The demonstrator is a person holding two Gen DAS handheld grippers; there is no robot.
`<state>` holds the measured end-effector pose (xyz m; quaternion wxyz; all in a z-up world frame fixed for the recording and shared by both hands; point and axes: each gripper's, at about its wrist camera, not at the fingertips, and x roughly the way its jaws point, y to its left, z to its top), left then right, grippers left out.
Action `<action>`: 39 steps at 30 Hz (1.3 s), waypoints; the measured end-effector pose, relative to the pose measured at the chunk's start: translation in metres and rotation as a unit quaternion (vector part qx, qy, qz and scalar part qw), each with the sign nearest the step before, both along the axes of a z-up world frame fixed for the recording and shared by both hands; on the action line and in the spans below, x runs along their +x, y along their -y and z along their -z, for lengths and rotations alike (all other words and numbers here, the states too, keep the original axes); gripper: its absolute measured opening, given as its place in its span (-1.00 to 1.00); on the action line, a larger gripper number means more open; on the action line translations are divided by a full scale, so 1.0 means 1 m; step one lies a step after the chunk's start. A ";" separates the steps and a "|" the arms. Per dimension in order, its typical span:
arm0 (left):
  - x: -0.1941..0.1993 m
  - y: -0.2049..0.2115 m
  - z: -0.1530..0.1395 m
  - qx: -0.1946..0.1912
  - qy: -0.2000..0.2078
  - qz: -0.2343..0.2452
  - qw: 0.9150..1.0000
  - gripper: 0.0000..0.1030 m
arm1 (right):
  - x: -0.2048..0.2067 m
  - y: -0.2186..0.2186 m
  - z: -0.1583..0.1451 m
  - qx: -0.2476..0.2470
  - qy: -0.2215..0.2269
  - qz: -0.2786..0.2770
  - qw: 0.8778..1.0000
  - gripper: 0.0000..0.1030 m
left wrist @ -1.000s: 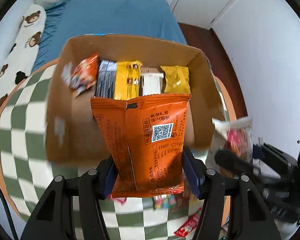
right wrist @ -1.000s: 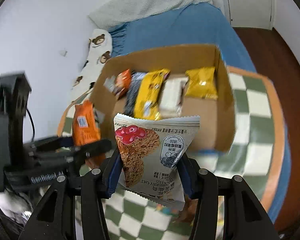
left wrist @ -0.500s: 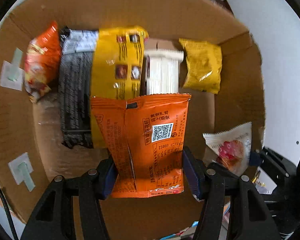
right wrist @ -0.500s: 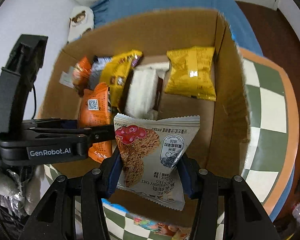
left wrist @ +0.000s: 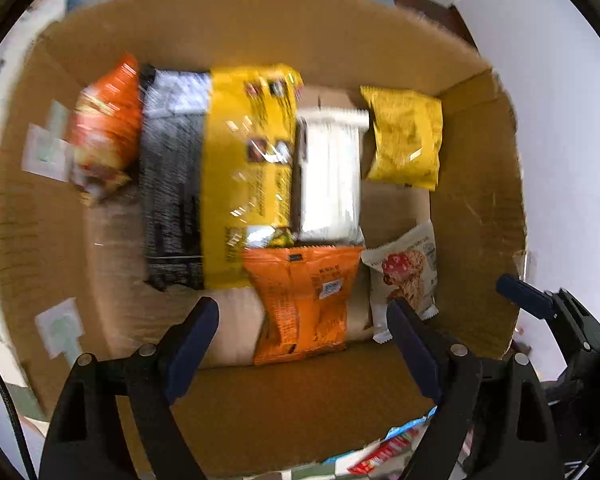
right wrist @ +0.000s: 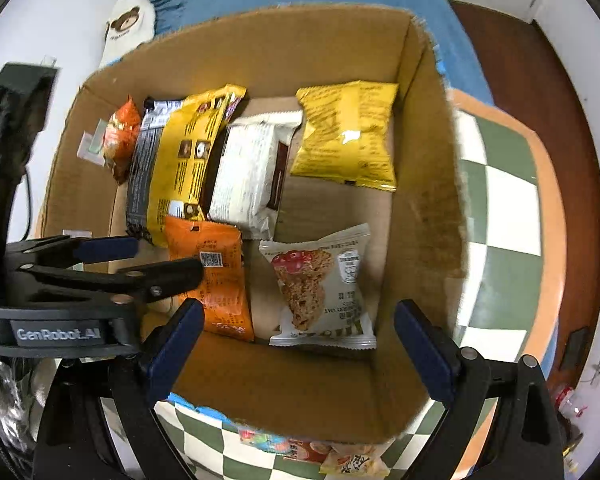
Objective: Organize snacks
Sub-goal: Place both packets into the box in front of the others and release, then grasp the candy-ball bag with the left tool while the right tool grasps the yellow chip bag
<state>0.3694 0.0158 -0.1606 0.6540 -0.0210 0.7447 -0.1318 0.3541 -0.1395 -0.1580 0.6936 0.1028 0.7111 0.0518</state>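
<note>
Two black two-finger grippers with blue pads hang over an open brown cardboard box [right wrist: 432, 128], both spread wide and holding nothing: the left gripper [left wrist: 302, 334] and the right gripper [right wrist: 298, 330]. Just ahead of the left gripper, between its fingers, a flat orange foil snack packet with a QR code [left wrist: 306, 300] lies on the box floor; in the right wrist view that packet [right wrist: 216, 280] sits to the left of the right gripper, partly behind the left gripper's dark finger [right wrist: 160, 276]. Straight ahead of the right gripper lies a white oat-cookie pouch printed with red berries [right wrist: 324, 288], touching nothing of the tool, just beside the orange packet. Farther ahead stand a row of snacks: a small red-orange crinkled bag [right wrist: 118, 140], a black wrapper [right wrist: 140, 176], a long yellow wrapper [right wrist: 184, 160], a white wrapper [right wrist: 252, 172] and a square yellow pouch [right wrist: 346, 136]. The box rests on a green-and-white checkered table [right wrist: 500, 208], with loose colourful packets [right wrist: 312, 450] below the right gripper.
</note>
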 end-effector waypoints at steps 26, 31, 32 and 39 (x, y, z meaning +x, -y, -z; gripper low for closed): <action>-0.111 -0.049 -0.128 0.051 0.253 -0.051 0.965 0.67 | -0.105 -0.017 -0.129 -0.044 0.183 0.071 0.980 0.90; -0.151 -0.054 -0.111 0.051 0.233 -0.064 0.969 0.67 | -0.140 -0.018 -0.128 -0.026 0.178 0.078 0.981 0.90; -0.158 -0.052 -0.103 0.051 0.223 -0.064 0.971 0.67 | -0.149 -0.017 -0.123 -0.023 0.171 0.081 0.982 0.90; -0.199 -0.016 0.006 0.024 0.073 -0.043 0.996 0.67 | -0.203 0.011 -0.039 -0.023 0.084 0.103 0.991 0.32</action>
